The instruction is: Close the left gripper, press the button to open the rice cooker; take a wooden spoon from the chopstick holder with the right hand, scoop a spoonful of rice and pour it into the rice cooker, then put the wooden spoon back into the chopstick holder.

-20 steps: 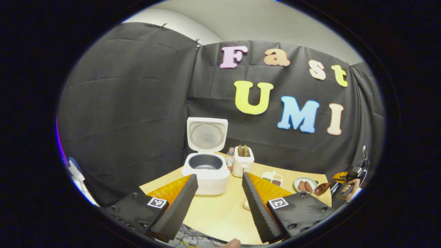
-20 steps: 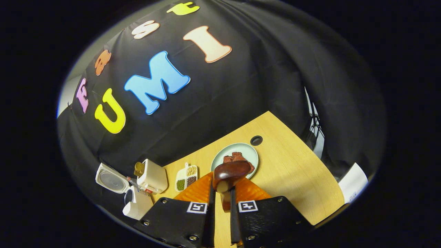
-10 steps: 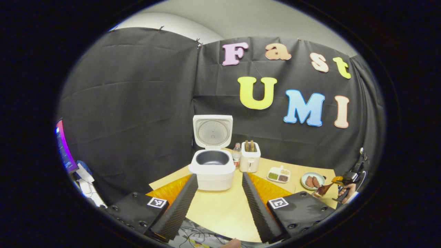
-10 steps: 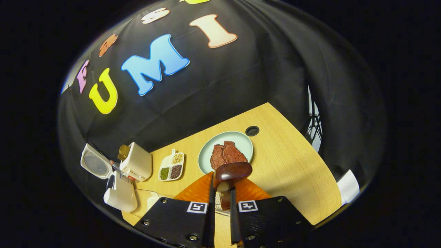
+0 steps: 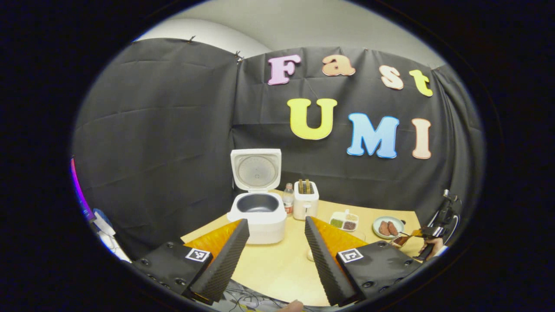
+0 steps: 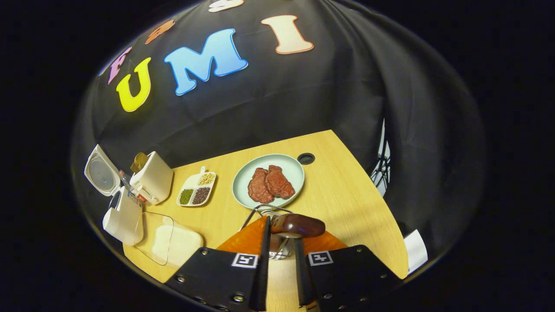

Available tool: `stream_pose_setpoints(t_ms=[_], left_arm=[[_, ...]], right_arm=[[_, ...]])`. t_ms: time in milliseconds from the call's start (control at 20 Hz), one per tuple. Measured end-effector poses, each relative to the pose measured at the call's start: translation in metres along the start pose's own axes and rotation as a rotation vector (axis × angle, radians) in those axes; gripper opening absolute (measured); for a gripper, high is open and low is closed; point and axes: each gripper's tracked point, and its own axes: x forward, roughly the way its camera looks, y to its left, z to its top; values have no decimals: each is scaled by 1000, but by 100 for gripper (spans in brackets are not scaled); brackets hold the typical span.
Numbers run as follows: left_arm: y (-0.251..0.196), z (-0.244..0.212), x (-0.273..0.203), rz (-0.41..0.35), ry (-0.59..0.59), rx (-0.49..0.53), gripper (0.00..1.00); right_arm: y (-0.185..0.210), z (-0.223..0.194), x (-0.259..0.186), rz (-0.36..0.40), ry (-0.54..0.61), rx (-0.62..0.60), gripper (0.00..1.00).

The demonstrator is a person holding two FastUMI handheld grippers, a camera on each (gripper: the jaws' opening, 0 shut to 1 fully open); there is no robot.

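Observation:
The white rice cooker [image 5: 258, 216] stands at the back left of the table with its lid [image 5: 256, 169] up and its dark pot bare. My left gripper [image 5: 275, 255] hangs open before it, apart from it, holding nothing. My right gripper [image 6: 281, 242] is shut on the handle of the dark wooden spoon [image 6: 299, 225], whose bowl lies just past the fingertips. Right under the spoon is a wire chopstick holder [image 6: 264, 211]. A clear box of white rice [image 6: 175, 242] lies left of it. The rice cooker [image 6: 123, 219] sits at the far left. Far right, the right gripper [image 5: 427, 237] carries the spoon [image 5: 401, 239].
A white toaster [image 6: 151, 182] with bread and a small bottle [image 5: 288, 200] stand next to the cooker. A divided dish of beans [image 6: 197, 190] and a pale green plate [image 6: 295, 173] with two meat pieces lie mid-table. A round cable hole [image 6: 306, 158] is behind the plate.
My right gripper has sunk toward the table with the spoon, and the wire holder has come into sight under it. The left gripper stays open and has only drifted slightly.

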Motion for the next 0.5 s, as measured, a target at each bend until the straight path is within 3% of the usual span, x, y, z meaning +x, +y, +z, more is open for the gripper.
stream_pose_setpoints(t_ms=[50,100,150,250,300,350,400,450,500], left_arm=[[-2,2,4,-17,-5,-1,86],[-4,2,9,-36,-7,-2,86],[-5,1,13,-56,-8,-4,86],[-2,0,25,-102,-7,-16,86],[2,1,33,-123,-13,-19,96],[8,4,41,-145,-21,-21,96],[17,6,52,-165,-29,-23,96],[25,9,64,-186,-35,-25,96],[36,15,75,-205,-48,-32,96]], right_arm=[[-7,-3,-2,-19,3,9,33],[-10,-5,-5,-27,10,23,49],[-14,-6,-15,-42,15,37,52],[-19,-5,-25,-67,-1,62,67],[-22,-6,-34,-92,-9,68,63],[-24,-5,-45,-118,-22,72,63],[-25,-2,-58,-155,-48,78,72],[-23,2,-68,-185,-80,90,74],[-12,8,-89,-192,-115,108,88]])
